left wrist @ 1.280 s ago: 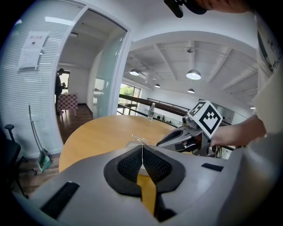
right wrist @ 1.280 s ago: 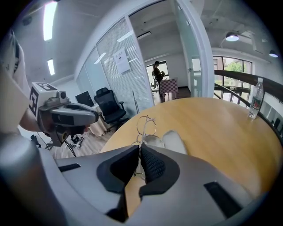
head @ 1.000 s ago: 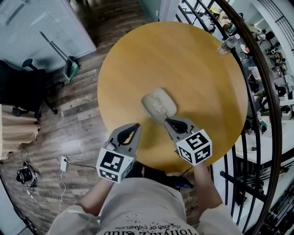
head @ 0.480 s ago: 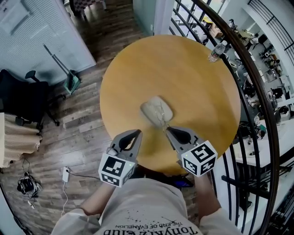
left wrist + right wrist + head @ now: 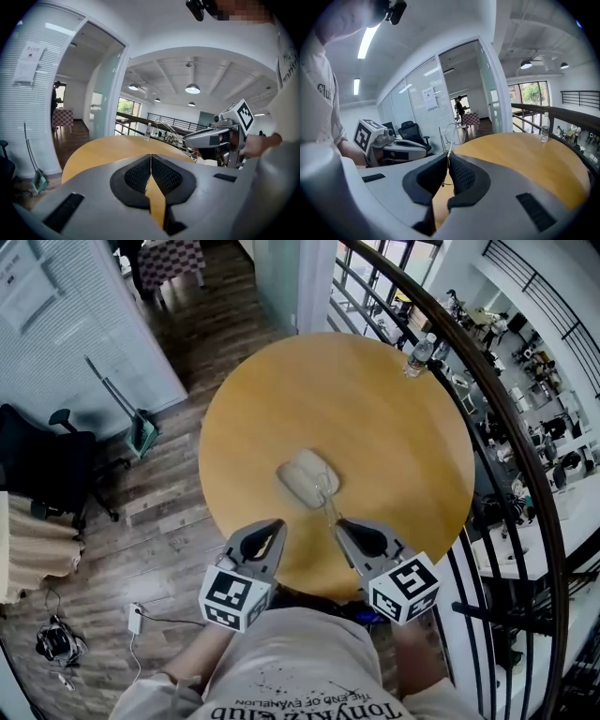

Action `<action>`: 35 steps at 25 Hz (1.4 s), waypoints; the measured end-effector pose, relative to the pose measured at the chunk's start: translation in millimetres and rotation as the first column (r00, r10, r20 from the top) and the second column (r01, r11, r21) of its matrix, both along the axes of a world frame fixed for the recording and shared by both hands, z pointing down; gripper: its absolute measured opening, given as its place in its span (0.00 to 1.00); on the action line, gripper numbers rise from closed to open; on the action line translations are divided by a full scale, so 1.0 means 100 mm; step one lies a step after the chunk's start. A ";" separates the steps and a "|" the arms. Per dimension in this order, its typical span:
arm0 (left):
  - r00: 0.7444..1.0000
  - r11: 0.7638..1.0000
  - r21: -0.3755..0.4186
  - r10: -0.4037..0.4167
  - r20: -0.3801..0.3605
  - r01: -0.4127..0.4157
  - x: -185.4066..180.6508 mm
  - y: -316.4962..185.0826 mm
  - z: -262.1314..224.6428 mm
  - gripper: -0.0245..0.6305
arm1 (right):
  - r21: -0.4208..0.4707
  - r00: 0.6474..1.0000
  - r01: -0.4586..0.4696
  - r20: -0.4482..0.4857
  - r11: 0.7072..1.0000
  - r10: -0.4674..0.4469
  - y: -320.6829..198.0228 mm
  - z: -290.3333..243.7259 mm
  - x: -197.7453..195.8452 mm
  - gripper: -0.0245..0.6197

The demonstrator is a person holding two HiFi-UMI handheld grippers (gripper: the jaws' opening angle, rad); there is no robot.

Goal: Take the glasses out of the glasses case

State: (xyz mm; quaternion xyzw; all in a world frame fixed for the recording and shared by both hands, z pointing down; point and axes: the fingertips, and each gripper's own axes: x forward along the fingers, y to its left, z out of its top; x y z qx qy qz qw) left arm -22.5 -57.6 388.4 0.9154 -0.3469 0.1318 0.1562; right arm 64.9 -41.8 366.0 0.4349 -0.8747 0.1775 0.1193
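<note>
Well, the right gripper's [image 5: 447, 159] jaws clamped one hard-to-see pair of glasses [image 5: 453, 132]; the left gripper's [image 5: 151, 158] jaws were together, empty.

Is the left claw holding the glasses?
No, the left claw is shut on nothing; the right claw pinches the glasses.

Round wooden table [image 5: 375, 409], dark plank floor [image 5: 178, 484], black office chair [image 5: 42, 460], curved railing [image 5: 562, 115]
</note>
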 end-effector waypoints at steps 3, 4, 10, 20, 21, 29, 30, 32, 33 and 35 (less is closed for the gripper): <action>1.000 1.000 0.018 0.000 -0.004 0.000 0.00 0.01 -0.10 0.08 | 0.010 1.000 -0.019 0.014 1.000 0.018 0.10 -0.09 0.01 0.09; 1.000 1.000 0.023 0.001 -0.006 -0.001 0.02 0.01 -0.14 0.07 | 0.015 1.000 -0.025 0.019 1.000 0.025 0.12 -0.12 0.02 0.10; 1.000 1.000 0.030 0.006 -0.011 -0.005 0.05 -0.02 -0.22 0.08 | 0.040 0.998 -0.059 0.039 0.997 0.057 0.17 -0.23 0.08 0.09; 0.999 0.998 0.046 0.032 -0.014 -0.031 0.17 0.11 -0.28 0.08 | 0.042 0.997 -0.059 0.061 0.997 0.056 0.19 -0.25 0.12 0.09; 0.999 0.998 0.046 0.032 -0.013 -0.032 0.17 0.13 -0.28 0.08 | 0.042 0.997 -0.058 0.062 0.997 0.055 0.20 -0.25 0.12 0.09; 1.000 0.999 0.046 0.023 -0.016 -0.022 0.11 0.09 -0.27 0.08 | 0.045 0.998 -0.041 0.058 0.998 0.038 0.16 -0.25 0.04 0.09; 1.000 0.999 0.046 0.023 -0.016 -0.022 0.12 0.10 -0.28 0.07 | 0.045 0.998 -0.040 0.057 0.998 0.037 0.16 -0.26 0.04 0.09; 1.000 0.999 0.047 0.021 -0.016 -0.020 0.13 0.10 -0.29 0.08 | 0.046 0.998 -0.038 0.058 0.998 0.035 0.16 -0.26 0.05 0.09; 1.000 0.999 0.047 0.020 -0.017 -0.020 0.13 0.09 -0.29 0.08 | 0.045 0.998 -0.037 0.058 0.998 0.034 0.15 -0.26 0.05 0.09; 1.000 0.999 0.046 0.019 -0.018 -0.018 0.12 0.07 -0.29 0.08 | 0.044 0.998 -0.033 0.057 0.998 0.031 0.13 -0.26 0.04 0.09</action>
